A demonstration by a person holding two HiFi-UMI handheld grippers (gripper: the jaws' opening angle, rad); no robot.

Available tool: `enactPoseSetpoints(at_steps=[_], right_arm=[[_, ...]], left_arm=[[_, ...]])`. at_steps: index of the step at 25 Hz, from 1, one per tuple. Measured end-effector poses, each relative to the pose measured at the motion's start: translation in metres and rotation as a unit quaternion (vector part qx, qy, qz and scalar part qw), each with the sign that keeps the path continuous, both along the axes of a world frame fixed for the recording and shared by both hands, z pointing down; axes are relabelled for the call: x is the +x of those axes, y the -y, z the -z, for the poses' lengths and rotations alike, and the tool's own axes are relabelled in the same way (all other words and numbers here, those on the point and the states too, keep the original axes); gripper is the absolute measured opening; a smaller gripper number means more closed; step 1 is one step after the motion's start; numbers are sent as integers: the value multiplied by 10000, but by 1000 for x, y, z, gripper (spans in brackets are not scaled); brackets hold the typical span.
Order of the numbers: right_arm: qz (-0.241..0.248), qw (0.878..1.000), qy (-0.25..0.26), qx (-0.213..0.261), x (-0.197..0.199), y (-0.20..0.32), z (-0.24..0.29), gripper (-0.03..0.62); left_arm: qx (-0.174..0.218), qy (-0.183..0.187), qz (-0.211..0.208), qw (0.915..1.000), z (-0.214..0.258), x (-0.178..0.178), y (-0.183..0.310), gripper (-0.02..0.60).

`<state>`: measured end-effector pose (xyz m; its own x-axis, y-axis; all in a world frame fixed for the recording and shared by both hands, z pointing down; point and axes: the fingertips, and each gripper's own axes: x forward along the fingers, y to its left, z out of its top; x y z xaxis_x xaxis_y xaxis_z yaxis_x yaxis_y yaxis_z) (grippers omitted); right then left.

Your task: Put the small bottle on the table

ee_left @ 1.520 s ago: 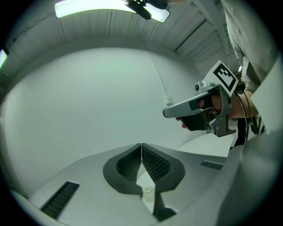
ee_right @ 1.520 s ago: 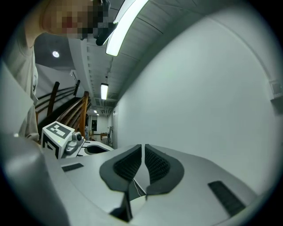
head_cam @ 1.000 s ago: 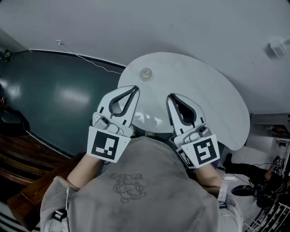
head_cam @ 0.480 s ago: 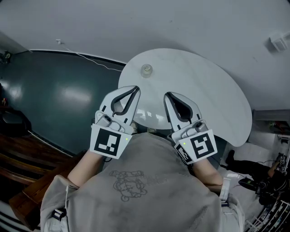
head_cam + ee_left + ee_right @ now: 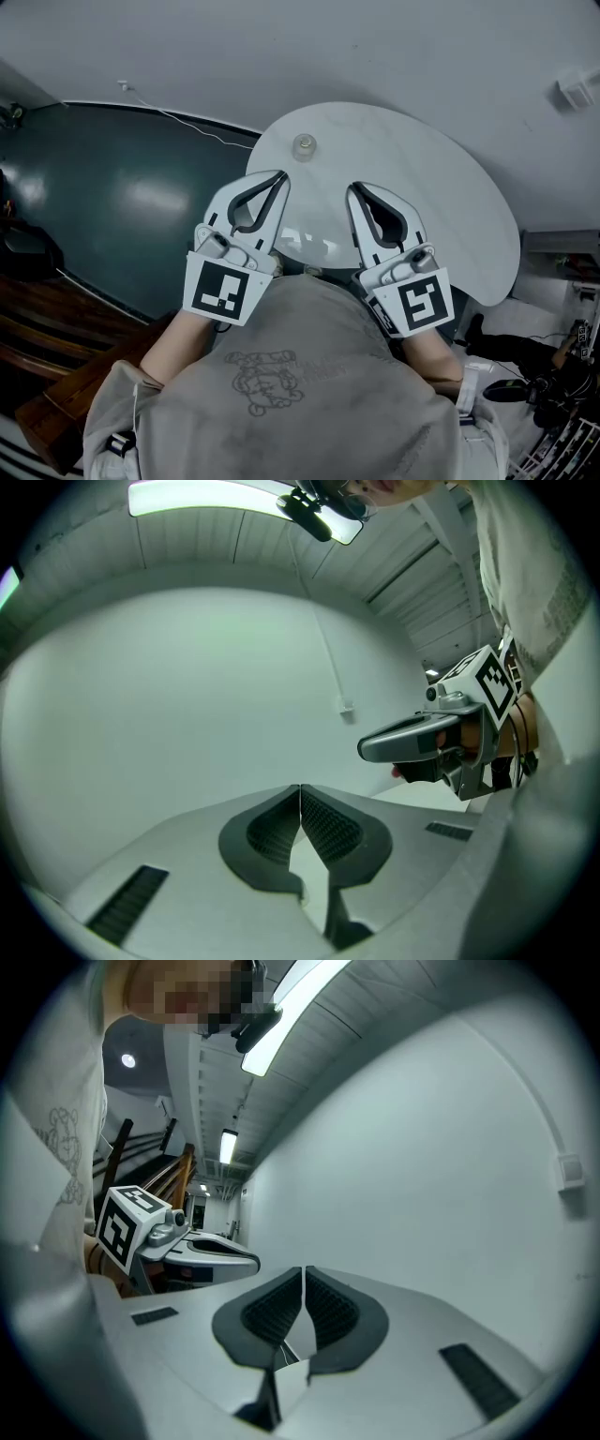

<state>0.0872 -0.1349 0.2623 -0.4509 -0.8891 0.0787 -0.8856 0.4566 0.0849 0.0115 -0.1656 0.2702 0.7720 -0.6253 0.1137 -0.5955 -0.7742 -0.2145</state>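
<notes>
A small clear bottle [image 5: 304,147] stands upright near the far left edge of the round white table [image 5: 441,197] in the head view. My left gripper [image 5: 278,176] hovers close to my chest, jaws shut with nothing in them, a short way nearer than the bottle. Beside it my right gripper [image 5: 353,190] is shut and empty too. Both point up at the white wall in the gripper views, where the left gripper [image 5: 300,789] and right gripper [image 5: 304,1270] show tips touching. The bottle is not in either gripper view.
A dark green floor [image 5: 122,206] lies left of the table, with a thin white cable [image 5: 187,127] along the wall. Dark wooden furniture [image 5: 37,328] sits at the lower left. Cables and gear [image 5: 553,384] clutter the lower right floor. A grey sweatshirt [image 5: 300,394] fills the foreground.
Both grippers shifted slightly, drifting a little forward and back over the near table edge; both stayed shut. The bottle has not moved.
</notes>
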Motion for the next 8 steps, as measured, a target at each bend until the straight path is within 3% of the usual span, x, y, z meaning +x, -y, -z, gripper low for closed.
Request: enactPoseSetpoints(at_steps=[8], right_arm=[[41,10000,36,28,-3,1,1,35]], left_arm=[[17,-10,9,10000,1,-1,-1,18]])
